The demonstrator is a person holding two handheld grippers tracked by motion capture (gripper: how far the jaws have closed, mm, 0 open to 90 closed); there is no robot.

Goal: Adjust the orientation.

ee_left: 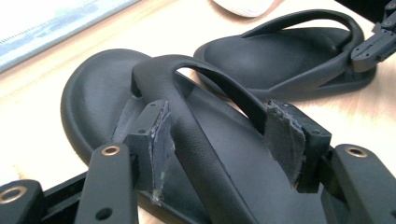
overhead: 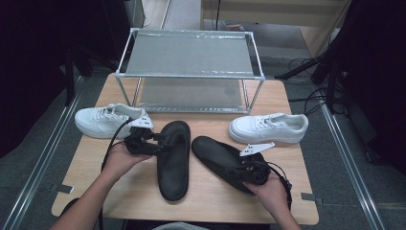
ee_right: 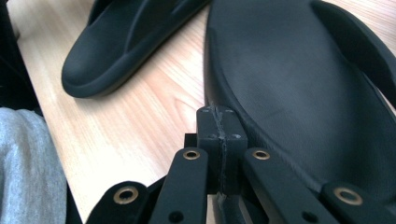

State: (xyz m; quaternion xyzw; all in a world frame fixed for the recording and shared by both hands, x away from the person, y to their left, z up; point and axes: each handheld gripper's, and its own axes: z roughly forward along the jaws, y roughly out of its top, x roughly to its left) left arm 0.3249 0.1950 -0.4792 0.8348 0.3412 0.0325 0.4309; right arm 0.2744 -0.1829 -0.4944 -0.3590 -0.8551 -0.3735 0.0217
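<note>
A: Where's everything rel. to the claws?

B: Left gripper [ee_left: 219, 154] is spread wide, the strap [ee_left: 205, 88] of the left black sandal [overhead: 174, 160] running up between its pads [ee_left: 161, 140], not pinched yet. Sandal lies flat on the table [overhead: 139, 191], toe end ahead of the claw. Right gripper [ee_right: 220, 135] has its pads pressed together, nothing visible between them, tip right at the edge of the right black sandal [ee_right: 299, 93]; can't tell if it touches. In the high view that sandal [overhead: 218, 158] lies angled, just ahead of the right claw.

A: How'll they handle?

B: My guess: moulded foam or rubber, so light, a bit flexy, matte, prob. not slippery. Not fragile. The strap is the obvious hold, arched clear of the footbed so the pads fit either side. Sole edge is thick & rounded; a grip there could slip off.

A: Anything else nearby?

B: Two white sneakers, one beyond the left claw [overhead: 107, 120], one beyond the right [overhead: 268, 128], and a two-shelf metal rack [overhead: 189, 52] past them all.
</note>
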